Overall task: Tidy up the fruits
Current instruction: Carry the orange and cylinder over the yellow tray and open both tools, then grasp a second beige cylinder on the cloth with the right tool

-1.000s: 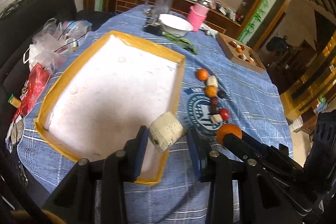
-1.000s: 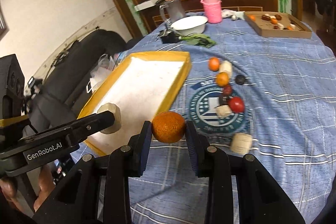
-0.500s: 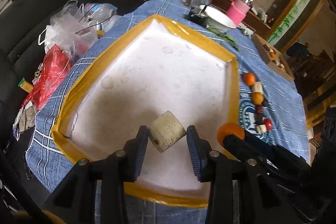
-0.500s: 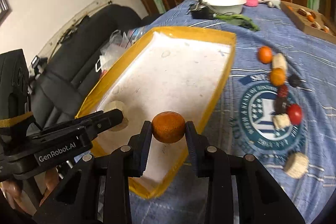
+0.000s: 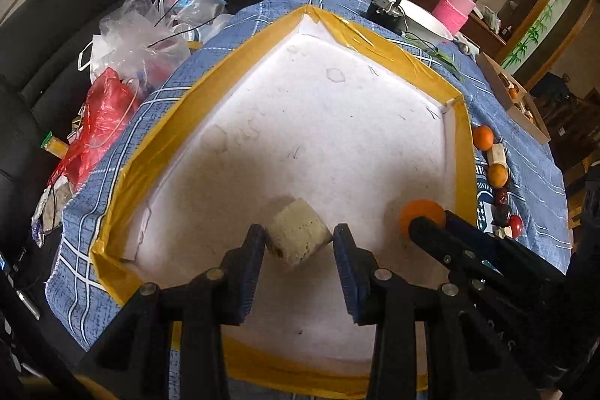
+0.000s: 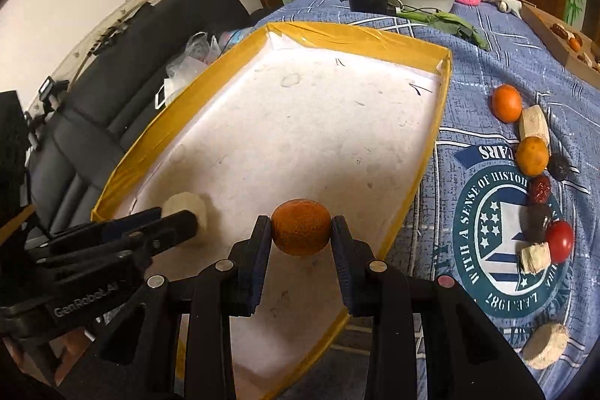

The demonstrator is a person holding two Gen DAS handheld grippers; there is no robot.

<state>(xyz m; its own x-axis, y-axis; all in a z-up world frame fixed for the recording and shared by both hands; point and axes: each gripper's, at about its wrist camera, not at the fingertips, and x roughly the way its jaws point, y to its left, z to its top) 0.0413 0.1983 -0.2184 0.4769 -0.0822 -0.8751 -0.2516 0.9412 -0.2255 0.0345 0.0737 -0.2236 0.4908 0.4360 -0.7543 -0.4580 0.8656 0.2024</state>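
Left fingers clamp a corn piece; right fingers clamp an orange.

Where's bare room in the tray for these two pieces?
The white tray floor is bare throughout, wall to yellow-taped wall; nothing lies in it. The crowding is outside: the fruit row on the blue cloth past its right wall, and bags past its left.

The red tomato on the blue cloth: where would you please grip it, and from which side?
Grip the red tomato across its round middle, coming from above. A pale chunk and a dark fruit crowd its left side, so span the freer near-far sides.
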